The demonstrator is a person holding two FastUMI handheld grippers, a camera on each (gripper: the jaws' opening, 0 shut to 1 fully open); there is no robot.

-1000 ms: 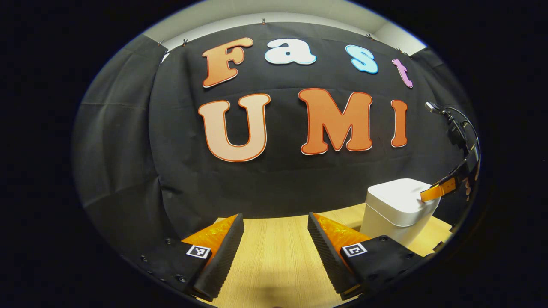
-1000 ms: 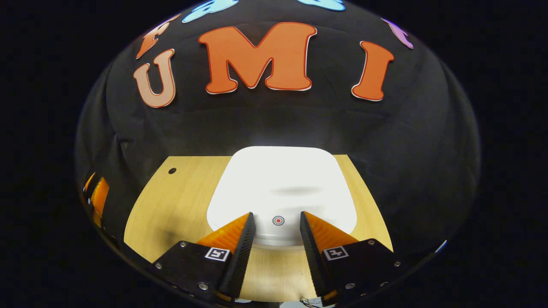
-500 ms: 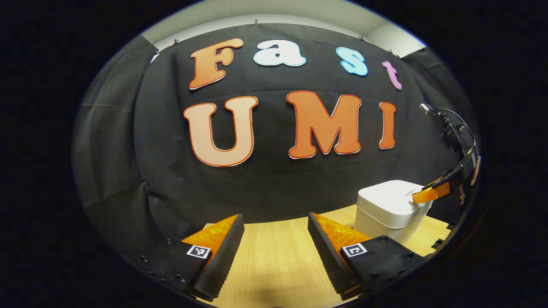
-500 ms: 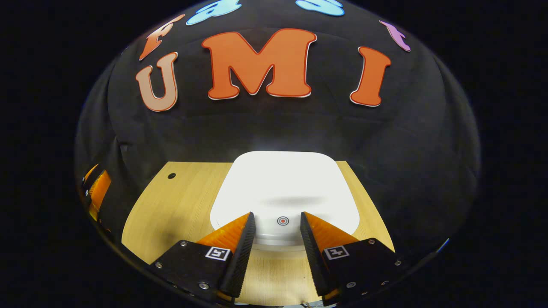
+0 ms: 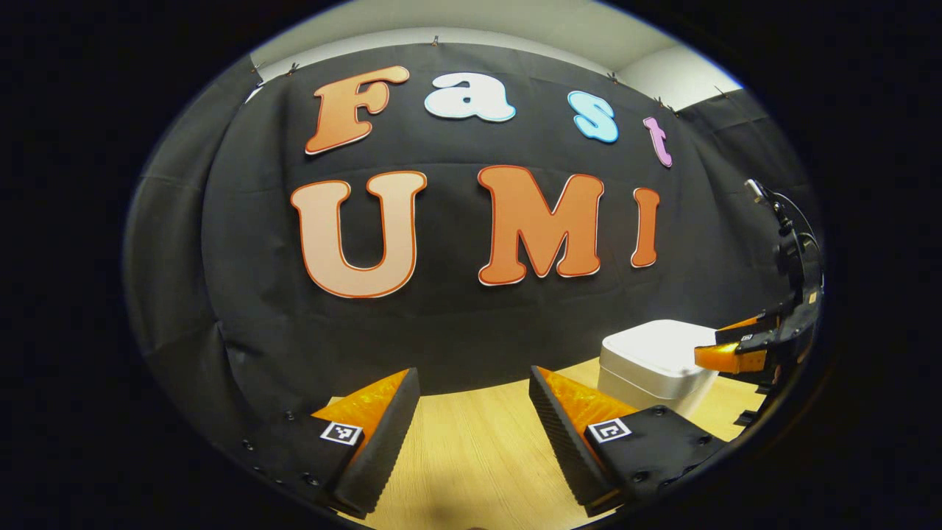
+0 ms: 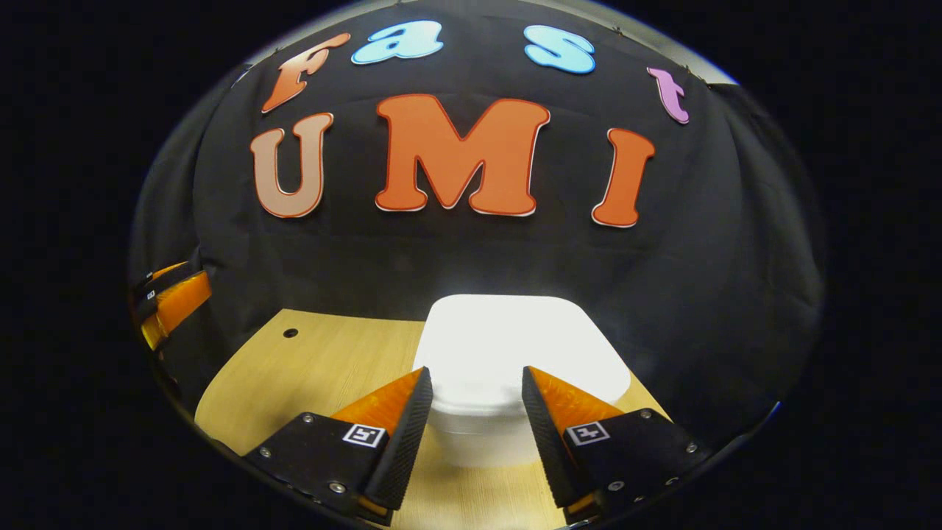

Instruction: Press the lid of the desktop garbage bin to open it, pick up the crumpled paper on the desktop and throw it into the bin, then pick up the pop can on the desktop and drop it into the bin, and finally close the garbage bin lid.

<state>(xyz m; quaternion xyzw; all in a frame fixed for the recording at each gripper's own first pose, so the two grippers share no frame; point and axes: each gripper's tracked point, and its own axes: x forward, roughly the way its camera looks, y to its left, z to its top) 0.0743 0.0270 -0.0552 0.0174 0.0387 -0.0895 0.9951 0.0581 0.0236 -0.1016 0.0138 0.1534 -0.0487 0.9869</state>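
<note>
The white desktop bin (image 6: 515, 346) stands on the wooden table (image 6: 324, 368) with its lid down flat. My right gripper (image 6: 475, 375) hangs open just in front of the bin at lid height, its fingers either side of the near edge without touching. In the left gripper view the bin (image 5: 651, 361) sits at the far right, and the right gripper (image 5: 736, 355) hovers by its near top edge. My left gripper (image 5: 471, 377) is open over bare table (image 5: 471, 442), with nothing between its fingers. It appears again at the left edge of the right gripper view, the left gripper (image 6: 171, 300).
The black cloth wall rises close behind the table and the bin. A small dark hole (image 6: 290, 333) marks the tabletop left of the bin. Cables and the right gripper's body (image 5: 791, 250) stand at the right edge of the left gripper view.
The right gripper has drawn back and tilted up from the lid; the red ring mark between its fingers is out of sight. In the left gripper view the bin has drifted left and looks smaller.
</note>
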